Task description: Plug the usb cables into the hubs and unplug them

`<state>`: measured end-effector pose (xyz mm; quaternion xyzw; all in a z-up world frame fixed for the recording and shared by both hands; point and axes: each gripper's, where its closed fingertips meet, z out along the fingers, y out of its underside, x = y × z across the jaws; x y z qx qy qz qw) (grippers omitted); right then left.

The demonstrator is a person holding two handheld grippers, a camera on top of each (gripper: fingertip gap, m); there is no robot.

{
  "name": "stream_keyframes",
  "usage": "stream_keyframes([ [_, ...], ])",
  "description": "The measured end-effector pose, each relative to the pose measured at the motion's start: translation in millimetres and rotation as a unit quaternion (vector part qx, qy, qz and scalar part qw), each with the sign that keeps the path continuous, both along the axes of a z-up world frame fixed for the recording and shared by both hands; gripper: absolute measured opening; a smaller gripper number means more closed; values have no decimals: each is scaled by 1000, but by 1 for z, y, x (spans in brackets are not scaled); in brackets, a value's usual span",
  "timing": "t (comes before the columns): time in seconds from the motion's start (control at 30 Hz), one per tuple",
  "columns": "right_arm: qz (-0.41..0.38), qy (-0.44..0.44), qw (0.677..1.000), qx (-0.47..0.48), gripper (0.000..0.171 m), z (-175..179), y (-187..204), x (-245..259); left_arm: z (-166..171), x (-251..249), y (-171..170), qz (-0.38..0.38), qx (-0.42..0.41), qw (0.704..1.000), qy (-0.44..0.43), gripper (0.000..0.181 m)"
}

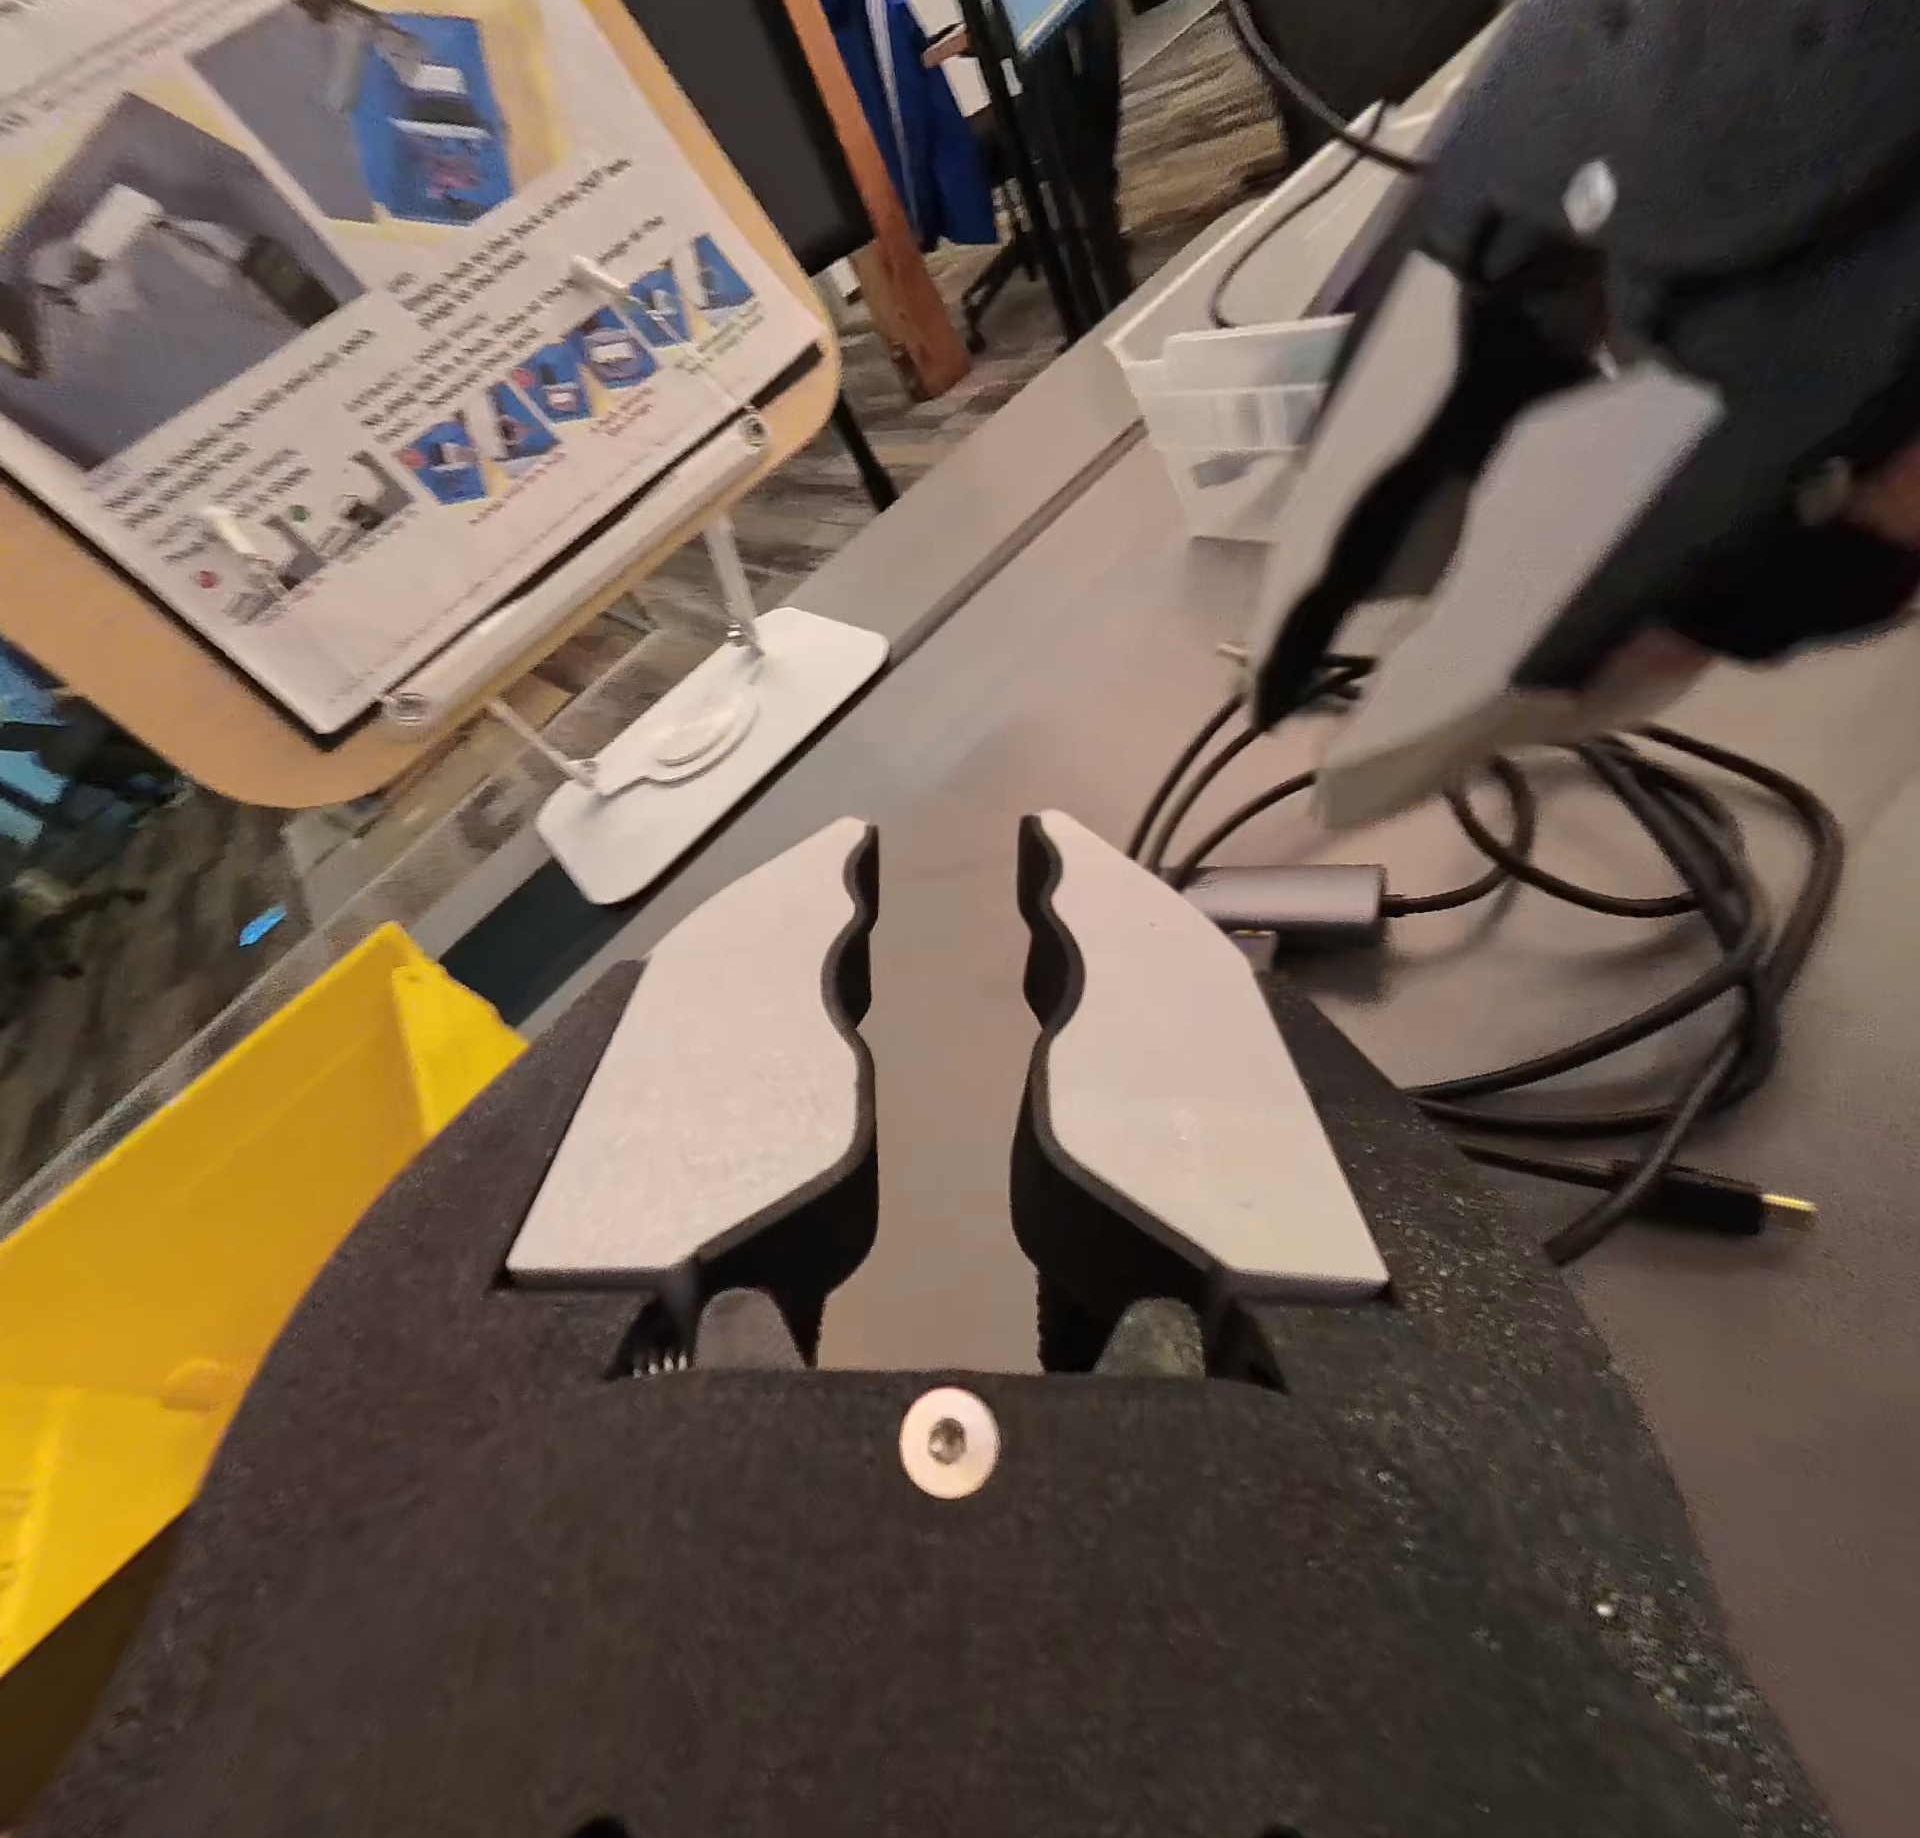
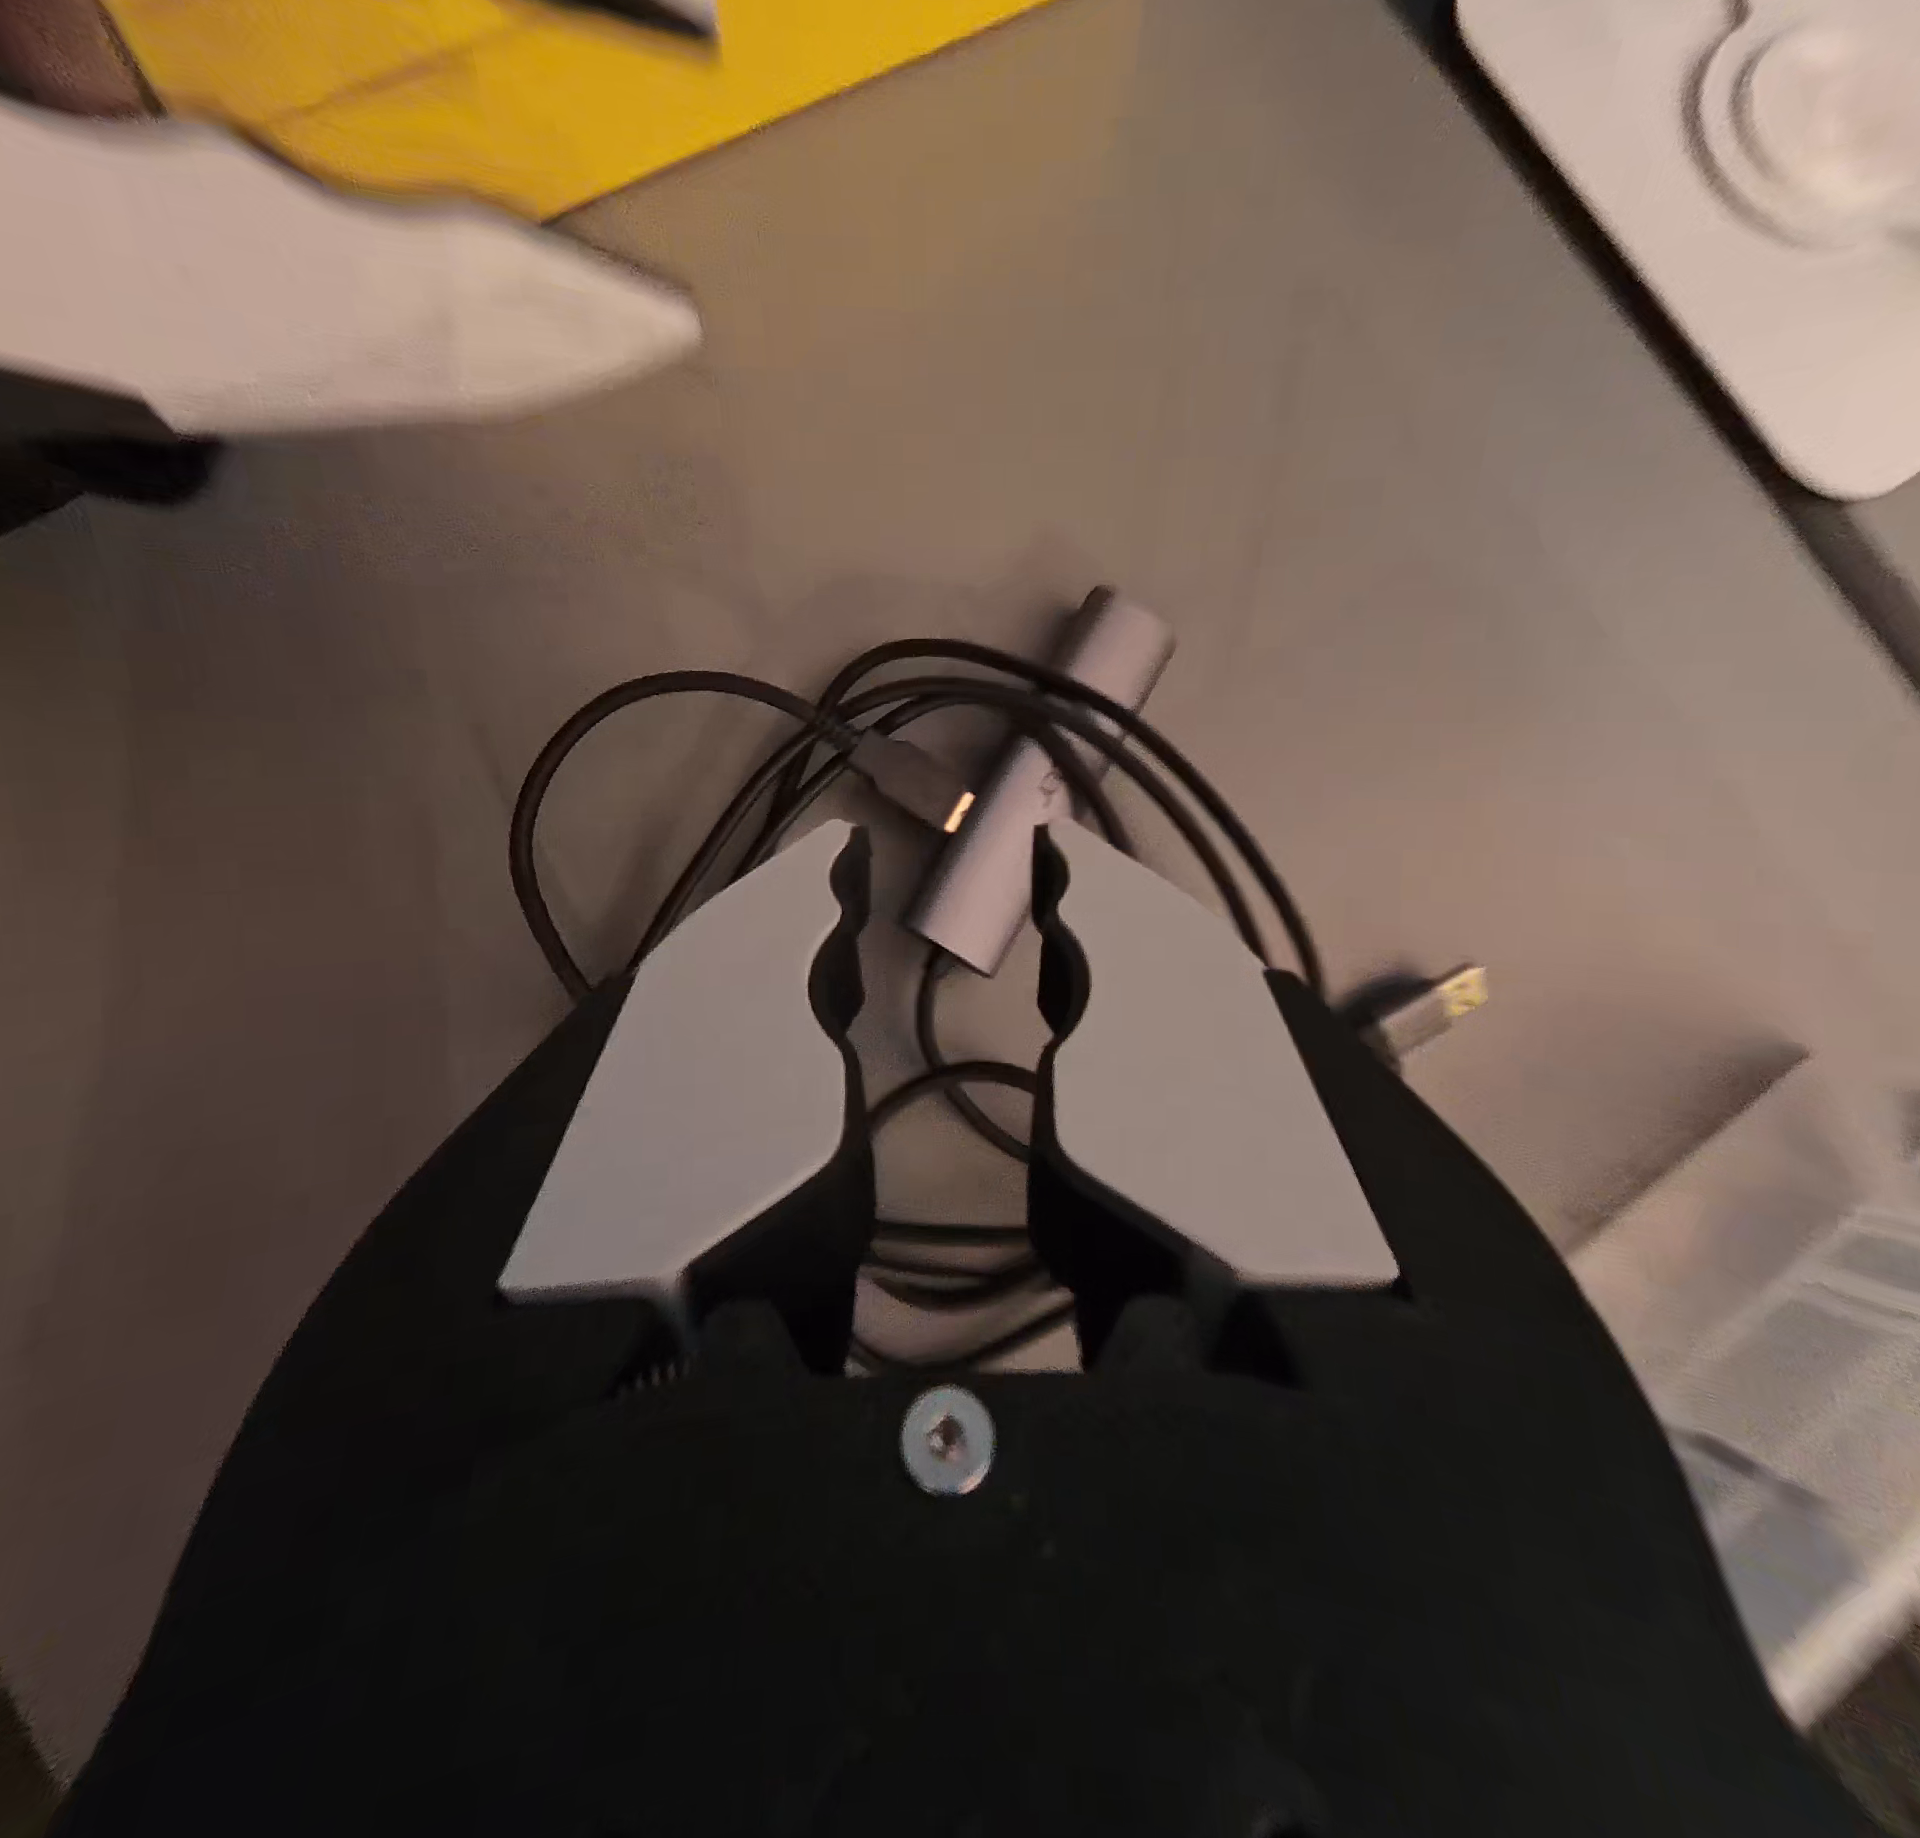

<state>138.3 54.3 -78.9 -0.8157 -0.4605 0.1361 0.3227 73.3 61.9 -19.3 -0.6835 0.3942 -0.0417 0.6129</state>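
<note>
Hub (image 2: 1023,806), a slim grey bar, lies flat on the grey surface (image 2: 1299,417) among looped black cables (image 2: 582,749), its long axis slanting lower-left to upper-right. Right gripper (image 2: 943,838) hovers above it, jaws parted and empty; left gripper (image 1: 948,832) is likewise parted, holding nothing.

The left tongs (image 1: 945,843) are parted and hold nothing. The right tongs (image 2: 943,838) are parted too, tilted downward, ahead and right of them.
</note>
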Motion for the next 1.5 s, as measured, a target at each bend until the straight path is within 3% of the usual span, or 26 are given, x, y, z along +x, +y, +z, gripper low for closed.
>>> stream_keyframes([
  [0.2,-80,-10,995,54,30,-40,5,7,9,-6,-3,8,11,1000,-6,25],
  [0.33,-111,-30,992,43,45,-63,5,7,1,-6,-1,6,5,1000,9,25],
  [0.47,-153,-36,987,39,47,-73,14,13,-2,-9,1,7,3,1000,17,24],
  [0.63,-149,14,988,-19,35,-78,14,7,-1,-15,5,17,14,999,32,23],
  [0.8,-95,37,994,-28,34,-72,11,5,-9,-12,4,-3,-11,999,31,24],
  [0.97,-43,43,998,30,33,-46,6,9,-22,0,-4,-43,-55,997,31,24],
  [1.07,12,75,995,65,33,-25,-4,9,-22,4,-7,-59,-67,996,19,29],
  [1.2,76,122,985,91,33,2,-23,10,-19,6,-15,-95,-90,991,11,52],
  [1.37,175,194,960,102,33,24,-54,0,-5,10,-39,-186,-116,976,-12,57],
  [1.5,228,198,946,116,33,28,-71,-12,-6,19,-63,-271,-168,947,-34,52],
])
